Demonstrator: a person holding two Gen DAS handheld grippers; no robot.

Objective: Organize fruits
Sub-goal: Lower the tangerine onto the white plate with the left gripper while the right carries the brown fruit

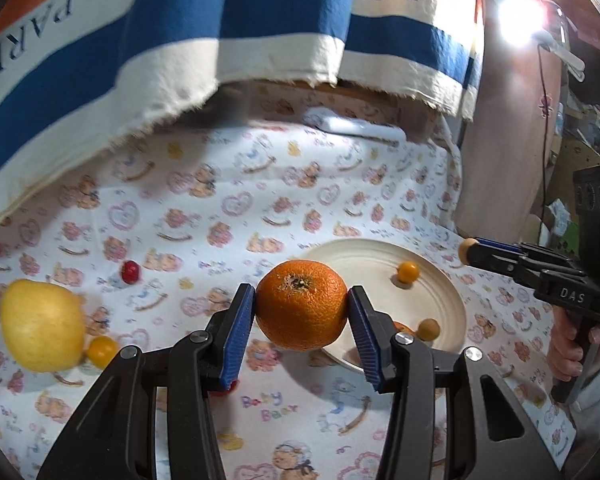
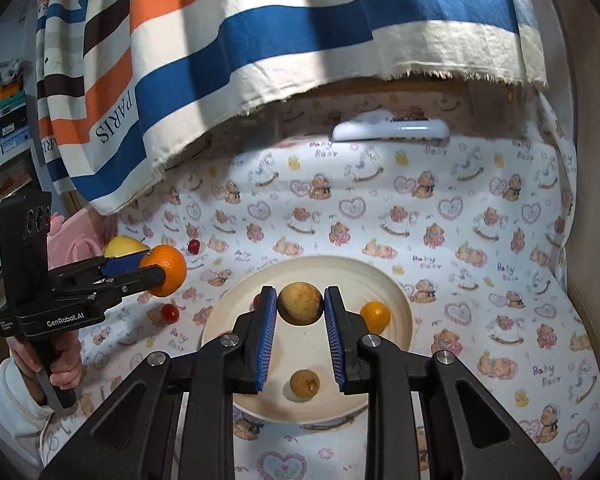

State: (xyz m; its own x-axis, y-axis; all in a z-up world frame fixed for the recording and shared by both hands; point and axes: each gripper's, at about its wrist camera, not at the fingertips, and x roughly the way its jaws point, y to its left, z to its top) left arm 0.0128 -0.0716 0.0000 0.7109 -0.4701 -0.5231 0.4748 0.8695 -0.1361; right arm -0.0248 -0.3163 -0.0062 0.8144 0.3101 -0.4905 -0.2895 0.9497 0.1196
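My left gripper (image 1: 302, 310) is shut on an orange (image 1: 301, 305) and holds it above the table, just left of the cream plate (image 1: 440, 280). It also shows in the right wrist view (image 2: 162, 270). My right gripper (image 2: 300, 304) is shut on a small brown longan (image 2: 300, 303) above the plate (image 2: 400, 304). On the plate lie another longan (image 2: 305, 384) and a yellow cherry tomato (image 2: 375, 316). A lemon (image 1: 42, 324), a yellow tomato (image 1: 102, 350) and a red cherry tomato (image 1: 131, 272) lie on the cloth at the left.
A bear-print cloth (image 2: 480, 240) covers the table. A striped blue, white and orange fabric (image 2: 260, 40) hangs over the back. A white flat device (image 2: 390, 130) lies at the far edge. Another red tomato (image 2: 170, 312) lies left of the plate.
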